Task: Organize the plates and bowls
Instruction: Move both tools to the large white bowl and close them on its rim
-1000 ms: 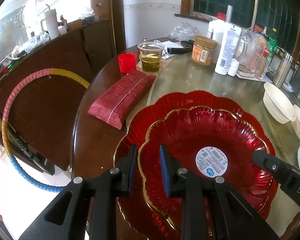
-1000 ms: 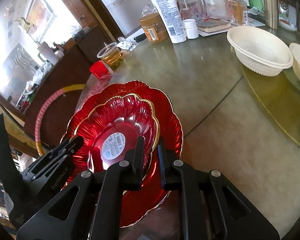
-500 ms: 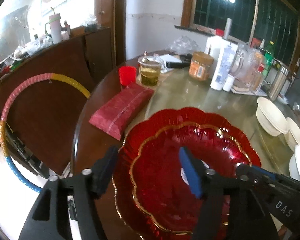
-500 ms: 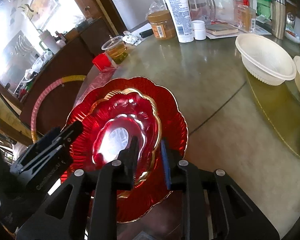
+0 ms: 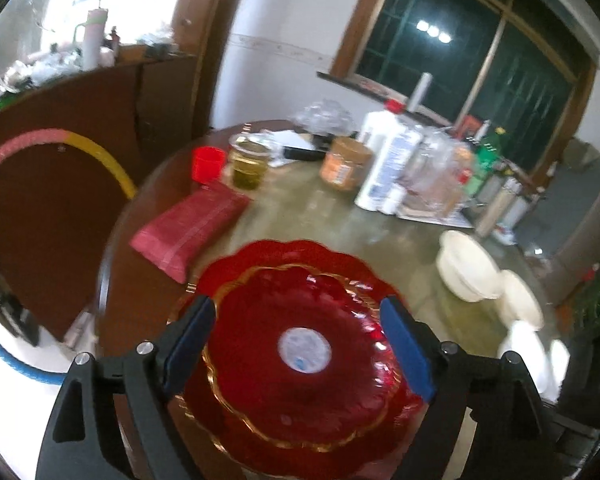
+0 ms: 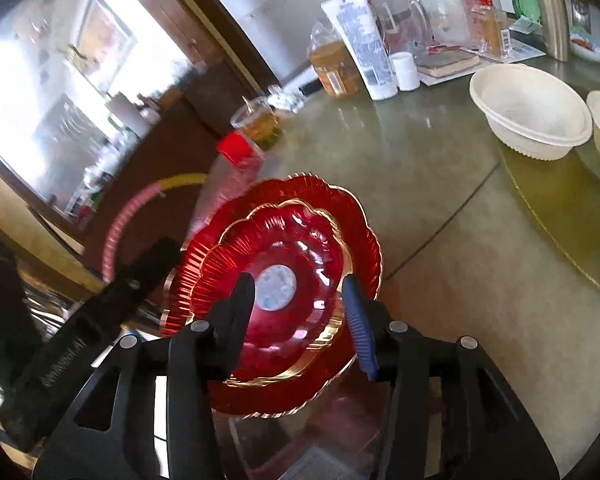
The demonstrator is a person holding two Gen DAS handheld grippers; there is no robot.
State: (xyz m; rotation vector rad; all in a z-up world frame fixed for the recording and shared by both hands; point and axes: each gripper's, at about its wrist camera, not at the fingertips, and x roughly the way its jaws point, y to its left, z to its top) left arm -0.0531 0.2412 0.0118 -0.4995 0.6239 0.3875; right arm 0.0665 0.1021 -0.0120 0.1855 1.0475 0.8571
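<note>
Both grippers' jaws are opening, holding nothing: left gripper point(image 5: 298, 338) wide, right gripper point(image 6: 300, 304) narrower, over 2 stacked red plates point(image 6: 300, 240). Only the right view shows the left gripper at 9 o'clock; white bowls point(image 5: 468, 266) sit at 3 o'clock.

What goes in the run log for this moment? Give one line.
step: release | left claw: opening, empty | right claw: opening, empty | small scalloped red glass plate: stacked on large scalloped red glass plate

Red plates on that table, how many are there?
2, stacked near the table's edge: a smaller red plate with a round sticker sits on a larger red plate. Another could be hidden underneath.
</note>
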